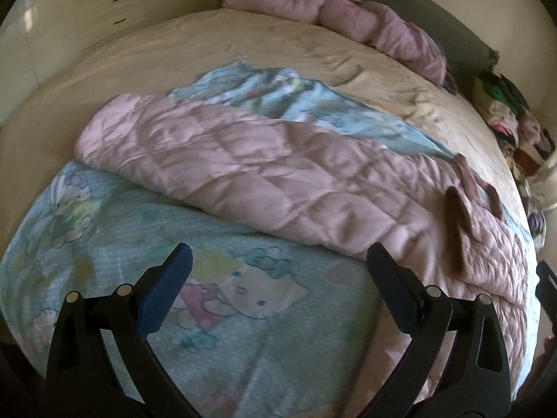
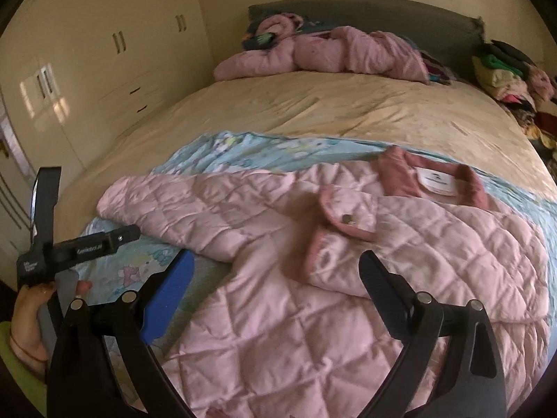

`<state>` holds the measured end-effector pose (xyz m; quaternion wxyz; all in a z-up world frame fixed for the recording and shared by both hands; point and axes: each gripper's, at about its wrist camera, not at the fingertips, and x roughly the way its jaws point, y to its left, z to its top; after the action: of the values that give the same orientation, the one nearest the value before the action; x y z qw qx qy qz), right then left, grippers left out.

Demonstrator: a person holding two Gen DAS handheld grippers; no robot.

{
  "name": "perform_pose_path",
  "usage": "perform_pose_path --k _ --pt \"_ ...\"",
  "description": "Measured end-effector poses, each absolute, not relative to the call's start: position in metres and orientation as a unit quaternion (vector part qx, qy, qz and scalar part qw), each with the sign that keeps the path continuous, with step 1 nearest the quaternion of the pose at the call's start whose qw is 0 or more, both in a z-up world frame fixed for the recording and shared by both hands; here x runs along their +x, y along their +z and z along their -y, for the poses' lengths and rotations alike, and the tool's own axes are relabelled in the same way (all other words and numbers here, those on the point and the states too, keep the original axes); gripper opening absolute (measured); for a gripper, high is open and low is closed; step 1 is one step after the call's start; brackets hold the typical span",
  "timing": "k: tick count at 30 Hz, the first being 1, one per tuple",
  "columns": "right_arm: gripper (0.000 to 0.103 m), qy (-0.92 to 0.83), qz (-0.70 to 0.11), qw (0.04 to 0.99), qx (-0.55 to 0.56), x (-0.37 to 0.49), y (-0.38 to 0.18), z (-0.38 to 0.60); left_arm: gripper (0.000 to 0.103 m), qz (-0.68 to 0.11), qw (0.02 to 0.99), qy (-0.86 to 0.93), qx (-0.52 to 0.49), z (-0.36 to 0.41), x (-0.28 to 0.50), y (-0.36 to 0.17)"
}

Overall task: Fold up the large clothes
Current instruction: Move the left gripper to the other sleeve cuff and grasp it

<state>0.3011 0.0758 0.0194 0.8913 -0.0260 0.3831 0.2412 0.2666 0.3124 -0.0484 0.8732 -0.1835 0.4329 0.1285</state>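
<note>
While the pink quilted jacket [image 2: 313, 278] lies spread front-up on a pale blue cartoon-print blanket [image 1: 216, 313] at the foot of the bed [image 2: 313, 111], neither gripper has cloth in it. The left gripper [image 1: 278, 264] stands wide open and empty over the blanket, with the jacket's outstretched sleeve [image 1: 195, 153] lying across the view from 10 o'clock to 3 o'clock just beyond its fingertips. The right gripper [image 2: 276, 264] is likewise spread wide and holds nothing, hovering above the jacket's chest; the collar [image 2: 431, 177] with its white label sits at 1 o'clock, and a snap-fastened flap [image 2: 348, 219] lies just ahead at 12.

The step in hand looks to be the sleeve fold. To do it well, the left gripper should take the sleeve near its cuff end at 10 o'clock, pinching only the jacket's quilted layer and not the blanket under it. The right gripper would serve best pinning or gripping near the shoulder, so the body does not drag. Padded fabric is slippery and springy, so a deep bite and a low, flat carry across the chest should keep the fold square.

A second pink garment [image 2: 313, 52] lies bunched by the headboard at 12 o'clock, well apart.
</note>
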Motion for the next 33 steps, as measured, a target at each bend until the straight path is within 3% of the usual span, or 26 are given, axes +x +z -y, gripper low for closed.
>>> perform_pose_path --k 24,25,26,28,29,31,33 --pt "0.095 0.264 -0.418 0.869 -0.035 0.317 -0.027 -0.109 0.094 -0.408 0.809 0.218 -0.364 -0.474 0.306 -0.126" --pt "0.095 0.263 -0.419 0.868 -0.033 0.318 -0.027 -0.106 0.089 -0.404 0.805 0.225 -0.372 -0.479 0.307 -0.127" --pt "0.095 0.262 -0.420 0.869 -0.031 0.318 -0.027 -0.104 0.071 -0.402 0.803 0.232 -0.374 -0.482 0.306 -0.127" --pt "0.095 0.257 -0.420 0.870 -0.027 0.319 -0.027 -0.098 0.051 -0.396 0.800 0.251 -0.375 -0.489 0.306 -0.123" --pt "0.095 0.255 -0.420 0.870 -0.024 0.318 -0.026 -0.095 0.035 -0.389 0.801 0.250 -0.380 -0.492 0.305 -0.121" --pt "0.095 0.251 -0.420 0.872 -0.020 0.317 -0.025 -0.087 0.022 -0.374 0.809 0.245 -0.382 -0.497 0.301 -0.113" --pt "0.095 0.248 -0.421 0.873 -0.017 0.316 -0.024 -0.080 0.016 -0.357 0.821 0.234 -0.379 -0.495 0.297 -0.102"
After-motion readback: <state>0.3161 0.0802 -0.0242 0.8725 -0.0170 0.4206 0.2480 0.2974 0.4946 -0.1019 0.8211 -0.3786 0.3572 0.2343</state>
